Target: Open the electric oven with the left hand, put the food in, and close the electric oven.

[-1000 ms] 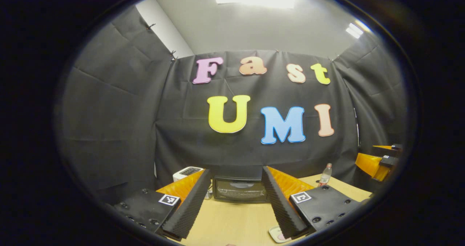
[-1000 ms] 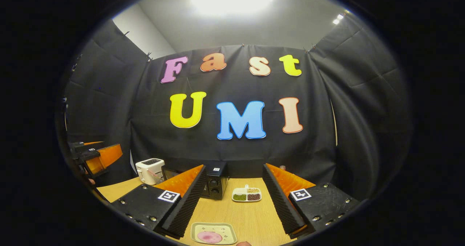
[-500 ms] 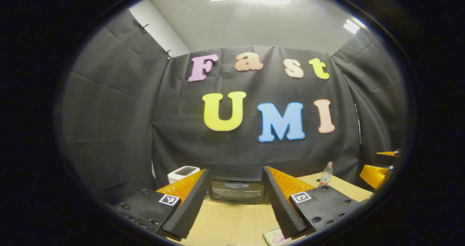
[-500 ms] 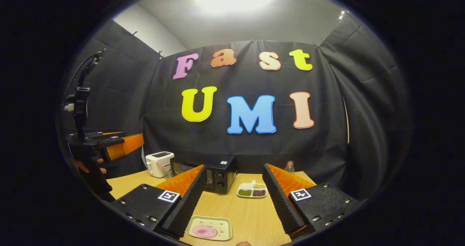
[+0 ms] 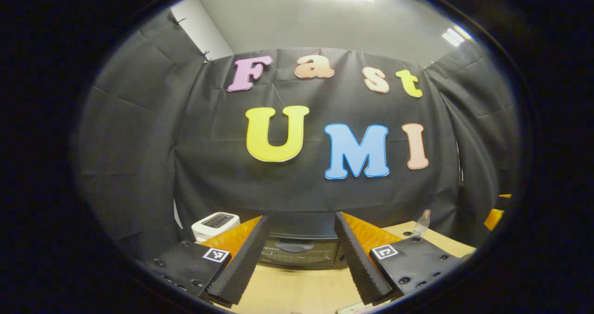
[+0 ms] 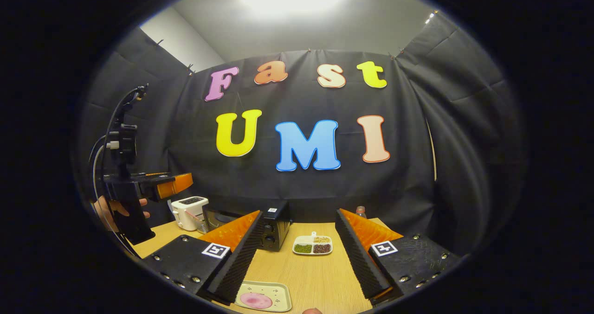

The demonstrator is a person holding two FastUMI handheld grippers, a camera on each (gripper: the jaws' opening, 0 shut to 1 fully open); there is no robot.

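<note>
Facing your left gripper (image 5: 299,258), whose fingers are spread with nothing between them, the black electric oven (image 5: 297,251) sits shut at the back of the counter (image 5: 297,291), its glass door dark. Your right gripper (image 6: 297,263) is spread too, above the tray of pink food (image 6: 262,298); a white toaster (image 6: 188,212) stands beside the oven.

Electric oven (image 5: 297,251): black box with a glass door, seen shut; stood upright at the far side of the worktop (image 6: 306,277); two knobs are seen on its right panel (image 6: 269,233).
Food (image 6: 254,300): a round pink slice, laid flat on a pale rectangular plate (image 6: 283,300) at the near edge, well apart from the oven.
</note>
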